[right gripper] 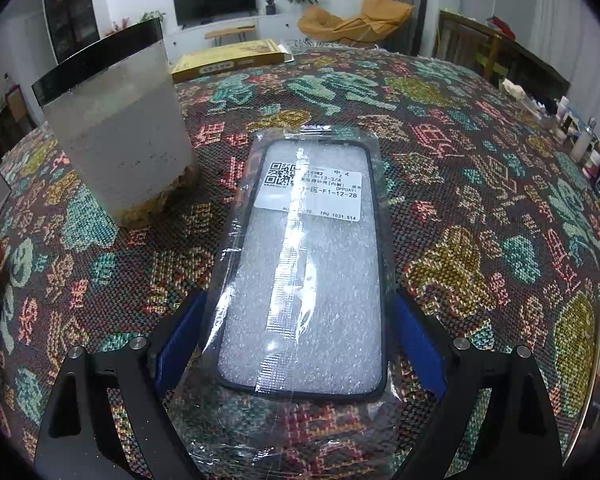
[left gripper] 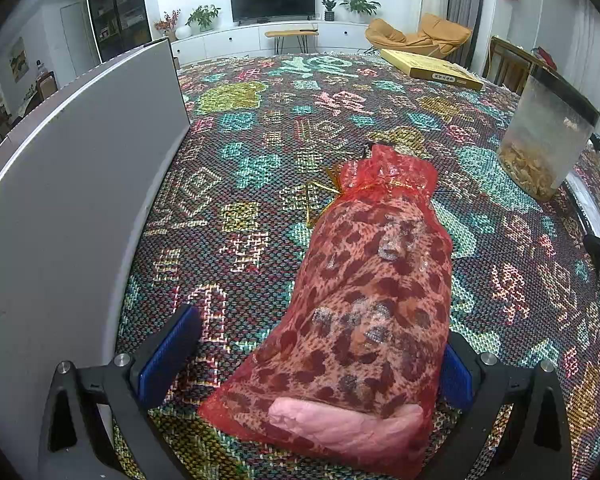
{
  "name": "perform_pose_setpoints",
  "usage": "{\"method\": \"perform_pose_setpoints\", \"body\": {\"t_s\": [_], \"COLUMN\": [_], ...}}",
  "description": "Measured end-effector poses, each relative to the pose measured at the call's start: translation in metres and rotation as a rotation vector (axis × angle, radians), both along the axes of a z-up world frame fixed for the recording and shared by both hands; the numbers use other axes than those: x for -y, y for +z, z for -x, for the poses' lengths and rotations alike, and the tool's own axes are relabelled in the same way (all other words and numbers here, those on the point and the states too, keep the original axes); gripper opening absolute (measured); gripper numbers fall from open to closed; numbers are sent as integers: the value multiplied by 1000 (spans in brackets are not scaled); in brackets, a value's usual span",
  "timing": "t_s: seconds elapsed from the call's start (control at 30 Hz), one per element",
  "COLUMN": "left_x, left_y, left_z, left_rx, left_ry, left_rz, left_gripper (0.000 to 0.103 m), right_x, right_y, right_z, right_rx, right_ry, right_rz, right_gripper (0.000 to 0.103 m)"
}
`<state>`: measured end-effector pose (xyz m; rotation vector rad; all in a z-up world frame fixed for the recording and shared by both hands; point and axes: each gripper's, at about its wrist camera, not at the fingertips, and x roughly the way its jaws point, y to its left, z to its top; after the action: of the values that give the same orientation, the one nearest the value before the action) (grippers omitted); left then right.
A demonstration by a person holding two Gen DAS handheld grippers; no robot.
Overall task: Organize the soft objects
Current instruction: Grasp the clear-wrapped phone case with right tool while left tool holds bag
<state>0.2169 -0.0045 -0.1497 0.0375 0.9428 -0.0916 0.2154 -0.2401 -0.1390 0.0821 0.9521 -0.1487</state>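
So the setup here: two soft items lying flat on the patterned tabletop (right gripper: pixel 480 184), one set of tongs parked over each

The left tongs (left gripper: pixel 320 364) straddle a red mesh drawstring bag (left gripper: pixel 380 292) with a leopard-print cloth bundled inside. Blue pads are spread; the left-side one stands clear of the bag, and the right-side one sits right against the fabric, though the mesh hides whether it actually presses. Bag lies lengthwise along the tongs with its tied neck pointing away, which looks like a lineup for a squeeze across the fat middle, the sensible spot on something that floppy

The right tongs (right gripper: pixel 300 348) are spread wide around a phone case in a clear plastic sleeve (right gripper: pixel 304 264), foam sheet and white label showing through. Both pads sit just beside the sleeve's edges, not pinching. The loose plastic sticks out past the case, so a closing grip may catch film first and slip

Stuff in the way: a frosted container with a black rim (right gripper: pixel 120 128) stands close on the case's left, so a sideways lift that way could clip it. A big grey panel (left gripper: pixel 72 184) stands along the left of the bag. A flat yellow box (left gripper: pixel 432 68) lies far off, no bother

No obvious bin visible, so where these end up can't be told
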Motion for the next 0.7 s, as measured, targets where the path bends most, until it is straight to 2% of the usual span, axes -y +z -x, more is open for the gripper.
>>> {"method": "perform_pose_setpoints", "body": {"t_s": [0.7], "left_x": [0], "left_y": [-1], "left_z": [0], "left_rx": [1], "left_ry": [0], "left_rz": [0], "left_gripper": [103], "right_x": [1], "right_y": [0], "right_z": [-1], "right_rx": [0], "right_ry": [1], "right_rz": [0], "right_gripper": [92]}}
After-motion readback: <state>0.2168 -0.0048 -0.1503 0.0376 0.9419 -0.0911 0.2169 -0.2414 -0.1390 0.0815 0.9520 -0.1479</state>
